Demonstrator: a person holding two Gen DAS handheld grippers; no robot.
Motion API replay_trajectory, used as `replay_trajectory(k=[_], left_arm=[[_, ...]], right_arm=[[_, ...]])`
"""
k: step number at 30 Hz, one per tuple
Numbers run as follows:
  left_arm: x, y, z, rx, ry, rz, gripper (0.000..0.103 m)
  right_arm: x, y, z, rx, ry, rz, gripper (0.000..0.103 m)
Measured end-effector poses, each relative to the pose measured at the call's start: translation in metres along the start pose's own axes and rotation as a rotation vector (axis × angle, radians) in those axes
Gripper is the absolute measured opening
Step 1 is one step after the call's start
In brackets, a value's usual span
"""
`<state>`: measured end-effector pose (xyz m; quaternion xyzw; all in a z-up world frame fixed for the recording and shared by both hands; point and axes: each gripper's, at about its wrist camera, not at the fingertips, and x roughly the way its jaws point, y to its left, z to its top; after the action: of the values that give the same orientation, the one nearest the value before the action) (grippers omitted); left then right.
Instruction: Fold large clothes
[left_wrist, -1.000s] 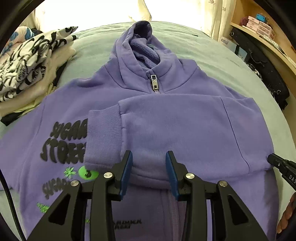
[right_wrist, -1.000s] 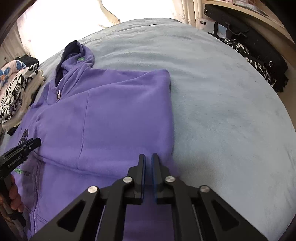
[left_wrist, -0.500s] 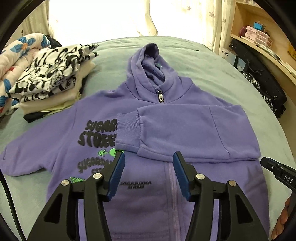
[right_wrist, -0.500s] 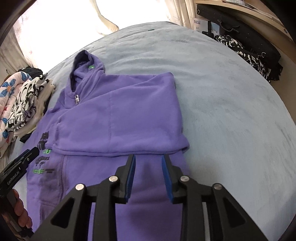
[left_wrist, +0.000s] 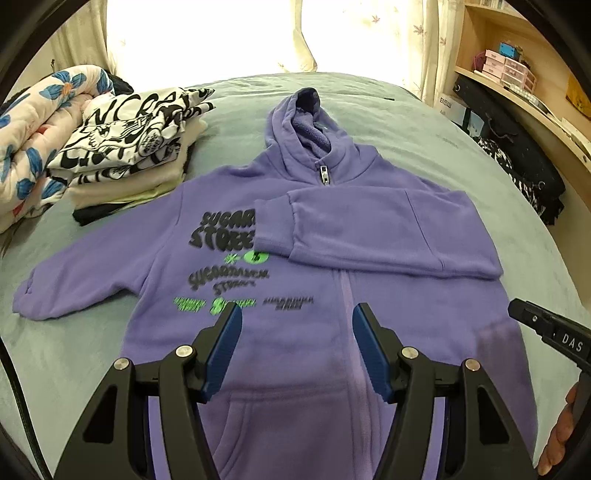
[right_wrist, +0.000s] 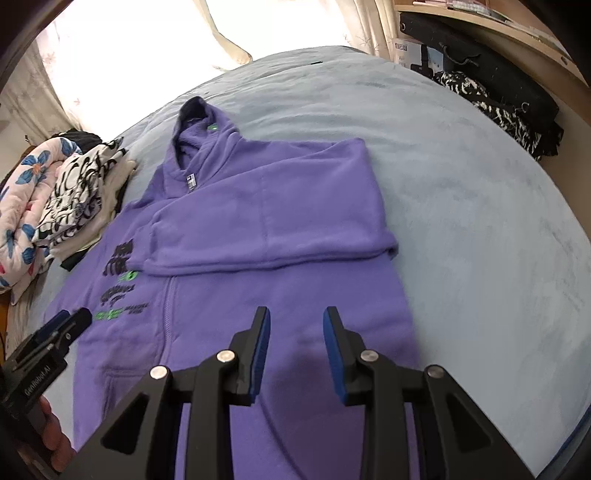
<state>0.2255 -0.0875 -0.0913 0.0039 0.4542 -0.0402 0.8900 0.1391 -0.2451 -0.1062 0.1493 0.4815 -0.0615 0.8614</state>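
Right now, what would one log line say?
hoodie: flat on bed | one sleeve folded across | left tool: opening, empty | right tool: open, empty

Both claws are the same build: matte black angular linkage arms with triangular cutouts, and round silver screws at each pivot. The left claw (left_wrist: 297, 349) and right claw (right_wrist: 295, 350) both have ribbed blue pads lining the inside of the fingers (left_wrist: 225, 347). White lettering is printed on the black bodies, "DAS" on one and "GenRobot.AI" on the other. A thin black cable (left_wrist: 14, 398) runs down the left edge.
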Motion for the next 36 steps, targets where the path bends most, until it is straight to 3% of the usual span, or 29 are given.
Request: replay_trajectory(k=[5,11,18,25,36], left_arm=[[-0.022,0.012,-0.018,0.003,-0.003,0.008,0.061],[-0.048,0.056,-0.041,-0.031,-0.019,0.052,0.061],[-0.064,0.144,-0.066,-0.176,-0.023,0.103,0.062],[-0.053,0.241,-0.085,-0.328,-0.014,0.146,0.062],[-0.001,0.403,-0.094,-0.610,-0.003,0.088,0.062]], right_arm=[[-0.009,0.021,-0.017,-0.036,0.005,0.021,0.035],[-0.016,0.069,-0.030,-0.128,0.000,0.048,0.040],[-0.018,0.153,-0.047,-0.286,-0.031,0.081,0.040],[-0.003,0.239,-0.051,-0.390,-0.060,0.098,0.041],[0.043,0.347,-0.050,-0.501,-0.070,0.070,0.041]])
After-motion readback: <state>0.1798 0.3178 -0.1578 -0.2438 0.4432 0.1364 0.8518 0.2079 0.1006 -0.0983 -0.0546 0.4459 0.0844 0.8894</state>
